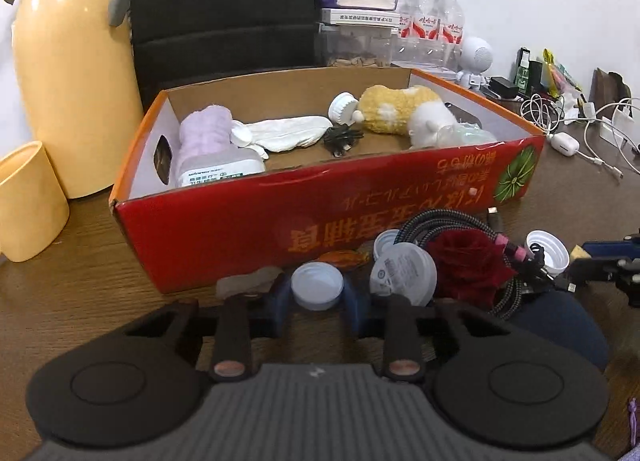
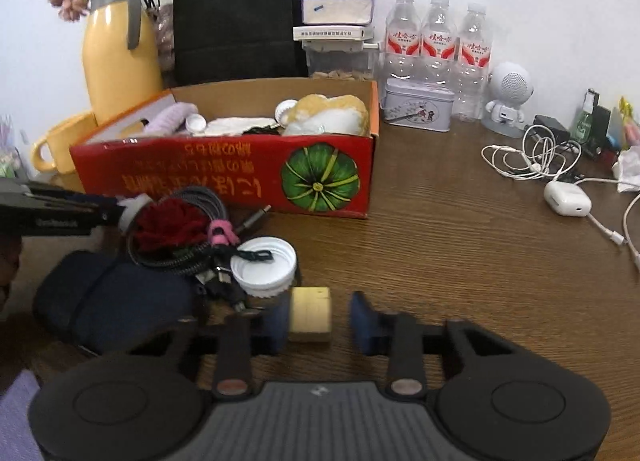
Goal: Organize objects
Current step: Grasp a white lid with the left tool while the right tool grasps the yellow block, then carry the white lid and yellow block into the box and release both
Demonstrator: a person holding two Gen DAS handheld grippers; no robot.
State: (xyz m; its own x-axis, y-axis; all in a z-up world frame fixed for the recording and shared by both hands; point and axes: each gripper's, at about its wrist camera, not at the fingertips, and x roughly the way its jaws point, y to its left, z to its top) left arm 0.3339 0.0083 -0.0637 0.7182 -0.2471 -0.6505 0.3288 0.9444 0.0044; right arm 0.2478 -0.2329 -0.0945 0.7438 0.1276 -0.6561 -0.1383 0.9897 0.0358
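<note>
While between pads: cap (image 1: 317, 285), left hand-held gripper (image 1: 316, 307).

Both wrist views look forward and downward from low over the table, close before the red box (image 1: 328, 221) (image 2: 224, 177). The left view faces its long side squarely; the right view sits further right. Both share the box and the clutter before it.

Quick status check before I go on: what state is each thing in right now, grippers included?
Left gripper: shut on a white cap.
Right gripper: open, small wooden block against one finger, gap at the other.
Red box: open-topped, partly filled.
Large white lid: upside down on the table.
Braided cable: coiled, tied.
Water bottles: upright, capped.
</note>
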